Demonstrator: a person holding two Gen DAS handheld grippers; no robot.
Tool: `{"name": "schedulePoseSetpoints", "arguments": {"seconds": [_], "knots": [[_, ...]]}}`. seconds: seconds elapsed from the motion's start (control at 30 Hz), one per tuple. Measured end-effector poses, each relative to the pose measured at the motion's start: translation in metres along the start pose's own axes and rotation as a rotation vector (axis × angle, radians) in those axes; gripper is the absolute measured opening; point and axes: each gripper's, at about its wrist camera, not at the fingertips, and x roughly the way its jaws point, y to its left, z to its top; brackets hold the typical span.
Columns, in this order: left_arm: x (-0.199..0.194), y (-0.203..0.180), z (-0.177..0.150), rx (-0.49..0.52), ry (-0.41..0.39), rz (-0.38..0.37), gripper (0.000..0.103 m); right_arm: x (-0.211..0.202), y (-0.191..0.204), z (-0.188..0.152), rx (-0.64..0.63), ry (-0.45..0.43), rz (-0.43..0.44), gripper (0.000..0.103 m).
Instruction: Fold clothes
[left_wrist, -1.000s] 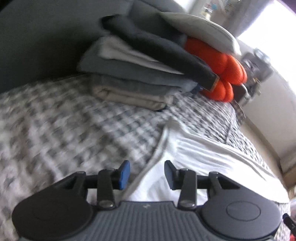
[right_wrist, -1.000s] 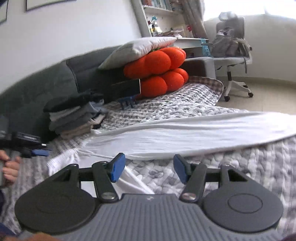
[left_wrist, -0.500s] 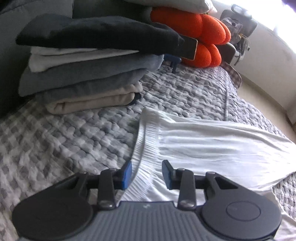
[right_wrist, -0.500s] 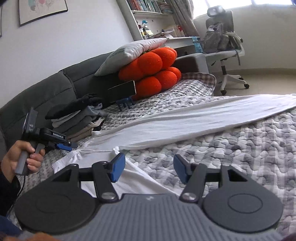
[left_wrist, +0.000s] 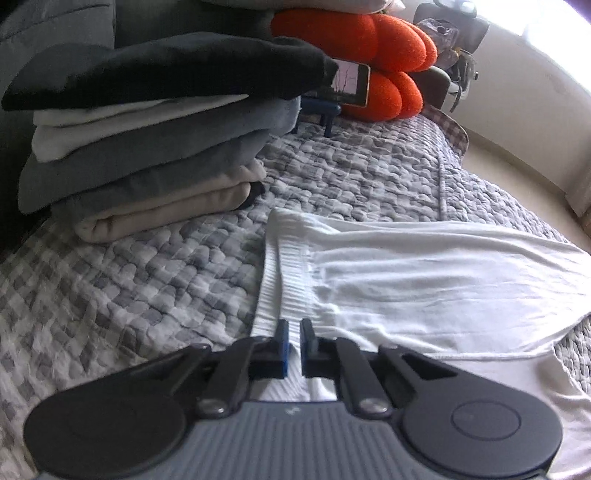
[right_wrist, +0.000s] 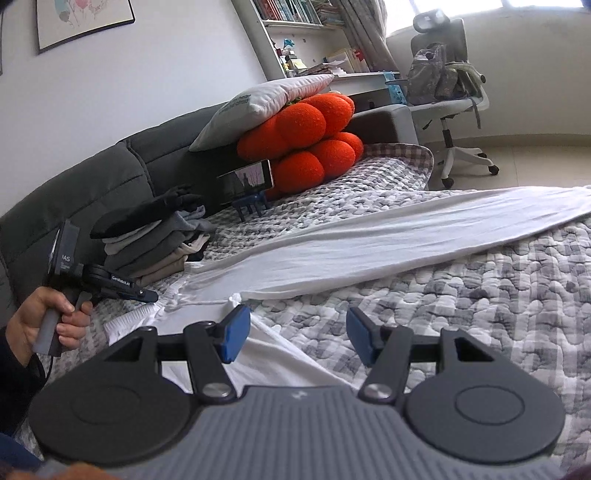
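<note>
White trousers (left_wrist: 424, 280) flat on quilted bed (left_wrist: 147, 288), left gripper (left_wrist: 293, 338) just closed, pinching ribbed waistband (left_wrist: 284, 291), right gripper (right_wrist: 293, 334) wide apart, empty, over lower leg fabric, folded stack (left_wrist: 140, 147) nearby.

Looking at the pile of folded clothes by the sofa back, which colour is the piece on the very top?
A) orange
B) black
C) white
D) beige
B: the top piece of the folded stack is black, lying over a white layer, then grey ones, with beige at the bottom; the orange thing is a cushion farther back.
</note>
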Motion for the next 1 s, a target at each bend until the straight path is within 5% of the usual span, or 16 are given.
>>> {"name": "schedulePoseSetpoints", "arguments": {"seconds": [0.23, 0.73, 1.0], "knots": [[0.006, -0.007, 0.002, 0.045, 0.015, -0.025, 0.008, 0.002, 0.001, -0.003, 0.001, 0.005, 0.001, 0.062], [0.017, 0.004, 0.008, -0.062, 0.067, -0.048, 0.010, 0.004, -0.002, -0.005, 0.037, -0.003, 0.036, 0.062], [0.016, 0.015, 0.009, -0.090, 0.056, -0.017, 0.023, 0.000, -0.002, -0.007, 0.038, -0.002, 0.048, 0.062]]}}
